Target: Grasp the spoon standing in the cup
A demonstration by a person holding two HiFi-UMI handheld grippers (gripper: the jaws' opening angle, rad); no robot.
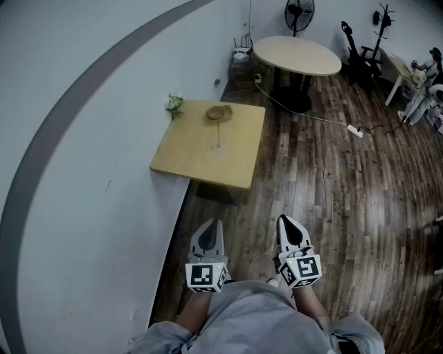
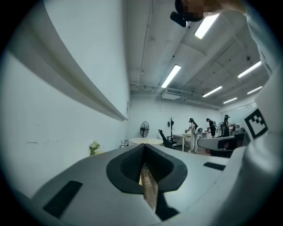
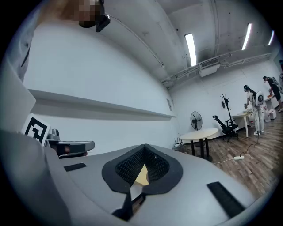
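On a small square wooden table [image 1: 181,160] against the wall stands a brownish cup [image 1: 218,112]. A thin dark line [image 1: 219,135] runs from it toward me; I cannot tell whether it is the spoon. Both grippers hang low near my body, well short of the table. My left gripper [image 1: 211,222] and right gripper [image 1: 284,219] are shut, each with its jaws meeting in a point and nothing between them. The left gripper view shows its own jaws [image 2: 143,149] closed to a thin slit. In the right gripper view the jaws [image 3: 144,148] are likewise closed and point level.
A little plant [image 1: 174,104] stands at the table's far left corner. A round table [image 1: 297,55], a fan [image 1: 299,12] and a chair [image 1: 356,48] stand farther back. A white power strip [image 1: 355,130] with its cable lies on the wooden floor. People [image 2: 194,132] work at desks in the distance.
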